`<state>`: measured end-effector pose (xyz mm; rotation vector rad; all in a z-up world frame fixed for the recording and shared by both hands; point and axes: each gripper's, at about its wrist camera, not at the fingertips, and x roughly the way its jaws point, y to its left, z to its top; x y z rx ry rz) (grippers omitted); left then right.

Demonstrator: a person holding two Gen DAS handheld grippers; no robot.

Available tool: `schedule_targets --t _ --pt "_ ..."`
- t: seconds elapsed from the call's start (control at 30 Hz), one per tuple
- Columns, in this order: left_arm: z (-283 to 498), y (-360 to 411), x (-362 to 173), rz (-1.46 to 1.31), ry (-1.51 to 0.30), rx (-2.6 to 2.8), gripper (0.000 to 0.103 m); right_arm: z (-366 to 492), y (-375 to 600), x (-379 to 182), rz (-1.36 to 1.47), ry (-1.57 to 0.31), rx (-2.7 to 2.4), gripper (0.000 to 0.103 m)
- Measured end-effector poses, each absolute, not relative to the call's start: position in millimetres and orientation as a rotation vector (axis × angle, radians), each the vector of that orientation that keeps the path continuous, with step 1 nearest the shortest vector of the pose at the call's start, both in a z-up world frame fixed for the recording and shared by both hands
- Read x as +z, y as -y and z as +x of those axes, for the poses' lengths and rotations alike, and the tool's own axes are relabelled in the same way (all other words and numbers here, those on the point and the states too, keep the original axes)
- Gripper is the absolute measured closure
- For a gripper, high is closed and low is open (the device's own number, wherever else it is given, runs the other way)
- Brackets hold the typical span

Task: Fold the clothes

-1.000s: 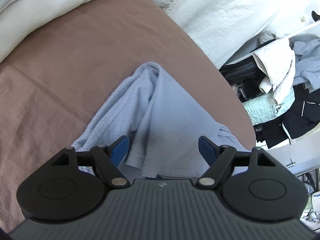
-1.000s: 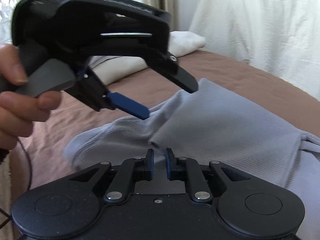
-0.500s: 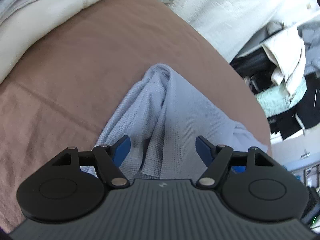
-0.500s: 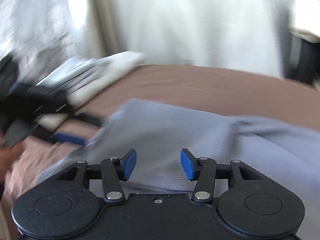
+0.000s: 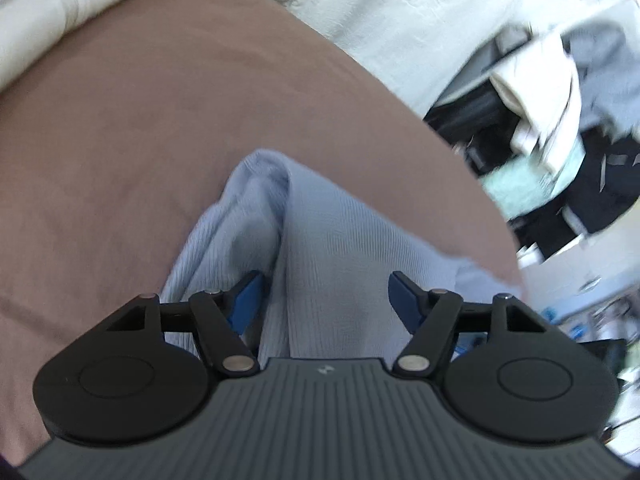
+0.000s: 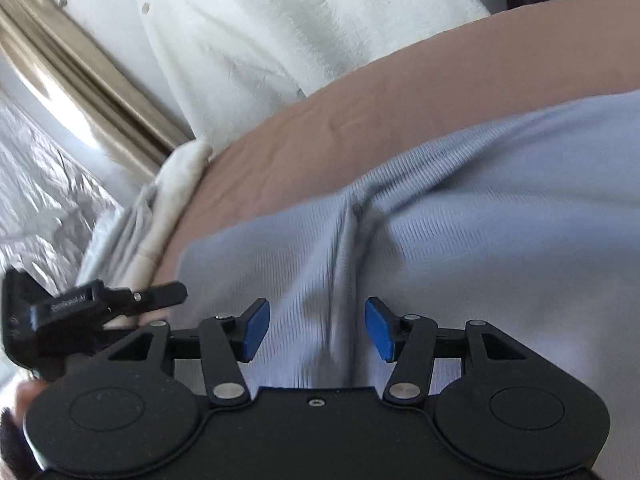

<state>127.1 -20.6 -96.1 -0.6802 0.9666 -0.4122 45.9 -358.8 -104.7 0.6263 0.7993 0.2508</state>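
Two claws: both are seen over one garment, neither gripping it.
Left claw (image 5: pixel 324 300): jaws are wide but closing slowly; ribbed cloth lies beneath and between them, with no pad seen pressing on it. A short advance along the garment has been made since a second ago.
Garment (image 5: pixel 320 248): a pale blue ribbed knit is spread on the brown bed (image 5: pixel 140 140), rucked into a ridge down its middle, near the bed's edge.
Right claw (image 6: pixel 318 330): nearly shut a second ago, its jaws are now apart and opening; cloth lies under the gap, untouched by the pads. It has been swung across the garment, so the left claw sits at the far left of its view.
Meaning: the last hold appears released; a fresh grip is judged to be needed before any fold.
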Motion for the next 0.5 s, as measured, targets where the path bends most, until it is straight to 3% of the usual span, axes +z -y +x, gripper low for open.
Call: schedule_targets --t 0.2,0.27,0.3,0.33,0.5 --pt "137 20 -100 -0.659 -0.981 -0.441 0.036 104 373 -116 0.791 -0.859 0.244 0.038" --pt "148 25 -97 -0.623 -0.971 -0.456 0.054 115 366 -108 0.732 -0.850 0.278 0.045" --pt "154 28 -94 -0.596 -0.966 -0.464 0.075 120 362 -103 0.680 -0.843 0.286 0.061" --pt "159 29 -90 -0.574 -0.951 -0.463 0.085 126 359 -99 0.625 -0.837 0.278 0.072" --pt "179 19 -101 -0.650 -0.897 -0.393 0.085 148 370 -102 0.593 -0.843 0.297 0.074"
